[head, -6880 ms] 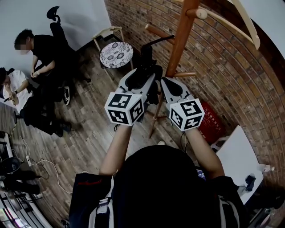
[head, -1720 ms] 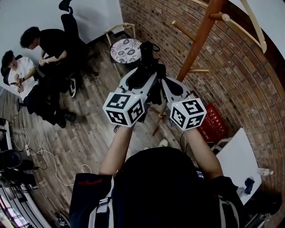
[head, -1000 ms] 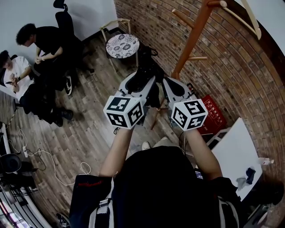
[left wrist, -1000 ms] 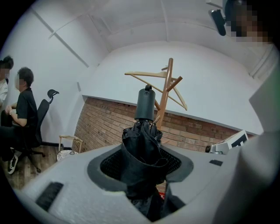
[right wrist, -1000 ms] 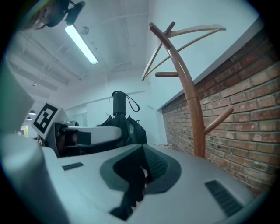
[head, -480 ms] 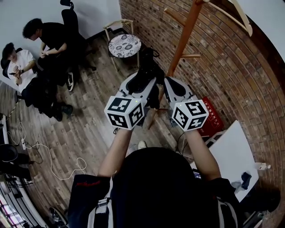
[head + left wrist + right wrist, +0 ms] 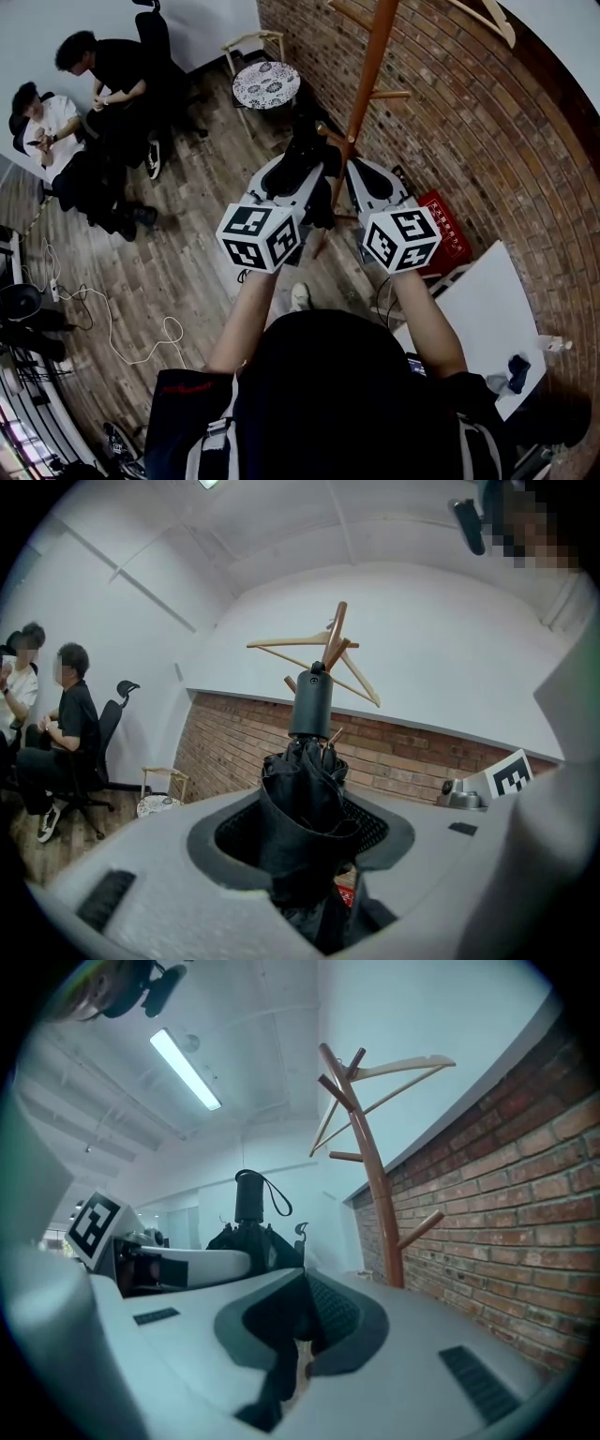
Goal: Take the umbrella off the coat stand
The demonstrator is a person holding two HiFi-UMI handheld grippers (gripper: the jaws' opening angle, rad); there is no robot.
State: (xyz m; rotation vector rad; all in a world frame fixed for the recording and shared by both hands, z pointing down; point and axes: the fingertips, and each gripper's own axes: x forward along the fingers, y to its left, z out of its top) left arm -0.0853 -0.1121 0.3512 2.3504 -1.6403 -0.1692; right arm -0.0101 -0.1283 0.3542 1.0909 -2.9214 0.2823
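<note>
A black folded umbrella (image 7: 302,150) is held up between both grippers, off the pegs of the orange-brown coat stand (image 7: 367,75), whose pole rises just to its right. My left gripper (image 7: 292,173) is shut on the umbrella's bunched canopy (image 7: 305,799), with the stubby handle (image 7: 310,705) sticking up past the jaws. Beside it my right gripper (image 7: 345,183) is shut on a fold of the black fabric (image 7: 281,1335). In the right gripper view the umbrella's handle and strap (image 7: 249,1194) stand to the left and the coat stand (image 7: 370,1166) is behind.
A brick wall (image 7: 450,112) runs along the right. A wooden hanger (image 7: 309,644) hangs at the stand's top. A round patterned stool (image 7: 265,84), two seated people (image 7: 94,84), a red box (image 7: 445,239), a white table (image 7: 487,319) and floor cables (image 7: 141,337) surround me.
Both grippers keep their hold on the umbrella. The view has shifted: the coat stand's pole has slid left in the head view and now stands close behind the grippers.
</note>
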